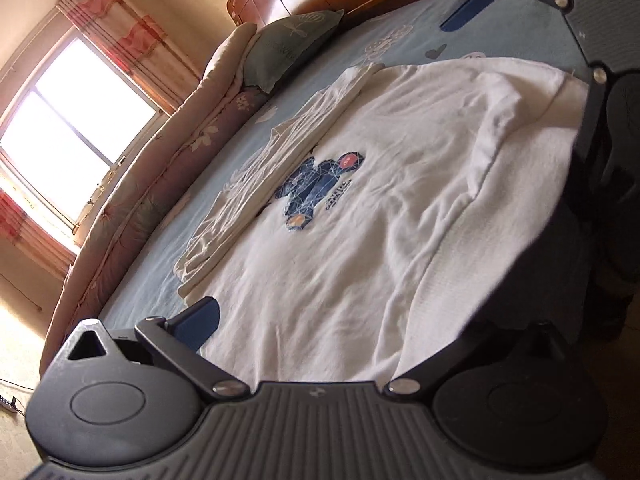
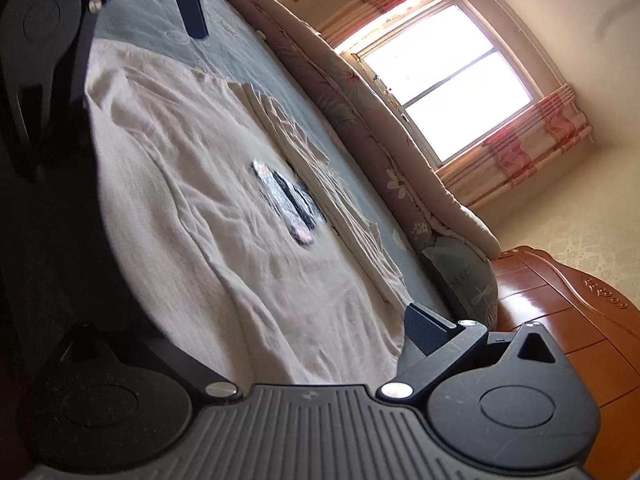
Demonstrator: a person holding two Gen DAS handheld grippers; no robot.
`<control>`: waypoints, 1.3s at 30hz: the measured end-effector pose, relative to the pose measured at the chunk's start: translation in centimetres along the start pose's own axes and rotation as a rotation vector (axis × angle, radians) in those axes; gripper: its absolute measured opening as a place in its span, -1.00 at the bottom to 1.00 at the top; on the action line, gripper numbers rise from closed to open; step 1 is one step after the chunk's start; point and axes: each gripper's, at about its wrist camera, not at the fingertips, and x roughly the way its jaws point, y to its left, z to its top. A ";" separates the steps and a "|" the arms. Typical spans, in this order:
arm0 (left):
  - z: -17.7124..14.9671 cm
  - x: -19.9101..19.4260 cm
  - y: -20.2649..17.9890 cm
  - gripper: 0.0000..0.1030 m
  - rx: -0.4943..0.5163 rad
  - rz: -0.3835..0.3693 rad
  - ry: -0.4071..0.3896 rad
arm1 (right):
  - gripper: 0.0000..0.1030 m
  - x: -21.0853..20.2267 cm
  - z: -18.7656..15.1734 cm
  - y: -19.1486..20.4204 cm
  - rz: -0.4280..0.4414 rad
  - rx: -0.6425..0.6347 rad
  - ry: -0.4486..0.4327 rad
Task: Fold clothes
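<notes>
Both grippers, left [image 1: 320, 320] and right [image 2: 312, 320], stood wide apart over the white shirt [image 1: 360, 200] (bear print at frame centre) on the blue bedsheet [image 1: 500, 32].

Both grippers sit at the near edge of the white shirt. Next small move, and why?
Probably close both grippers on the white shirt's near edge, then lift it toward the far side. Left gripper and right gripper are open with cloth between their fingers. The far side already looks folded in beside the bear print; the near half lies flat on the bed sheet.
</notes>
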 end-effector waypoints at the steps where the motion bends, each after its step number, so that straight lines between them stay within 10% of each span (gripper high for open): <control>1: 0.4 0.2 -0.3 0.99 0.004 -0.001 -0.005 | 1.00 0.2 0.4 0.3 0.000 -0.004 -0.004; 39: 0.6 1.1 3.0 1.00 0.181 0.271 0.017 | 1.00 0.5 -0.7 -4.2 -0.241 -0.032 0.050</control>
